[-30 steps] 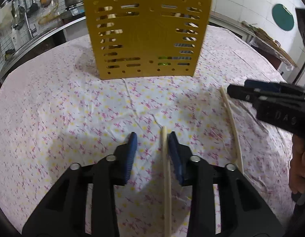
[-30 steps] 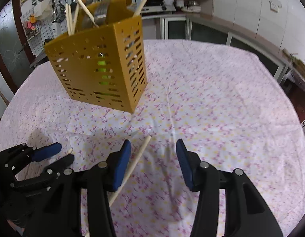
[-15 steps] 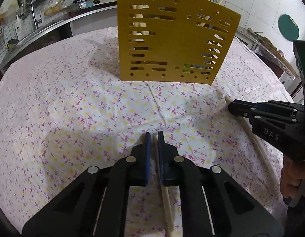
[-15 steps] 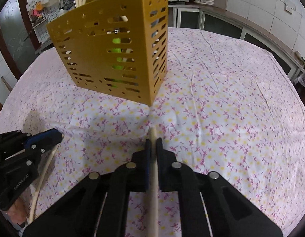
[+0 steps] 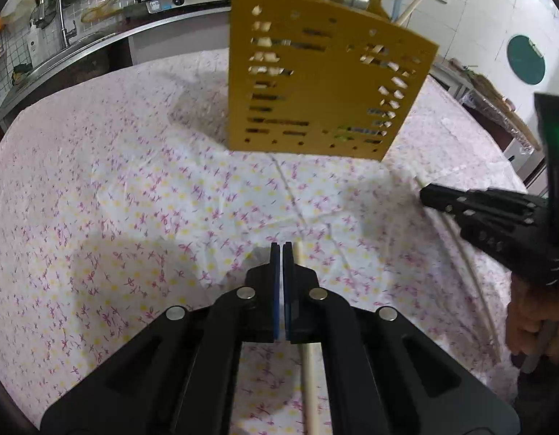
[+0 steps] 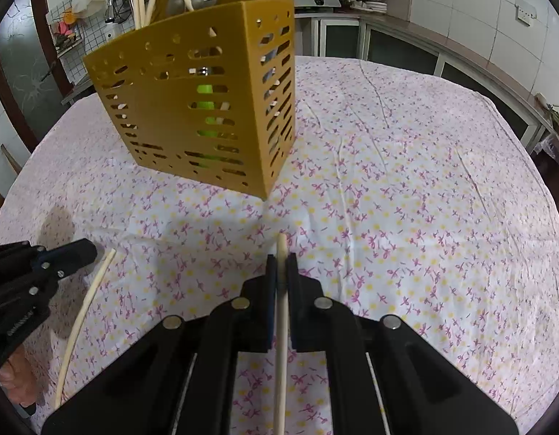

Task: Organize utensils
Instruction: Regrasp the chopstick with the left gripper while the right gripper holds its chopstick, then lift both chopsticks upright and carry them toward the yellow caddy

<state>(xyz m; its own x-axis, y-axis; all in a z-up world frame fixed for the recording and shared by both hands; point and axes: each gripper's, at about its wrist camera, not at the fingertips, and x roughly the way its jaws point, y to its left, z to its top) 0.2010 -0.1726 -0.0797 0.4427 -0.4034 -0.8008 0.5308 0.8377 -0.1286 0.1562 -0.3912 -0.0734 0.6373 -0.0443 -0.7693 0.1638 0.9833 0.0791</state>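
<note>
Status: right tongs (image 6: 281, 264) are pinching the right chopstick (image 6: 280, 326) near its front end. The tip pokes just past the pads and the long tail runs back under the tool. The grip looks centred.

Left tongs (image 5: 281, 253) are pressed fully together, but I don't think they have anything. The left chopstick (image 5: 310, 380) lies just outside the right-hand pad and runs back under that finger, on the tablecloth (image 5: 134, 217). The right wrist view agrees: that stick sits beside the closed tip, not in it. I read this as a missed grab.

The yellow holder (image 6: 192, 116) stands upright ahead of both tools, well apart from them. It's already crowded, with chopsticks and metal cutlery sticking out the top.

Risks:
- Lifting the left now means carrying air to the holder. I need to reopen, shift towards the stick and close again.
- Reopening could nudge the stick, which is round and on wrinkled cloth, so it may roll.
- The right grip is near one end. The long tail can pivot or droop when I tilt to vertical, then slip through the pads.
- With the holder this full, the tip may hit cutlery or the rim and bounce out.
- The holder looks light, so a sideways push could tip or slide it.
</note>
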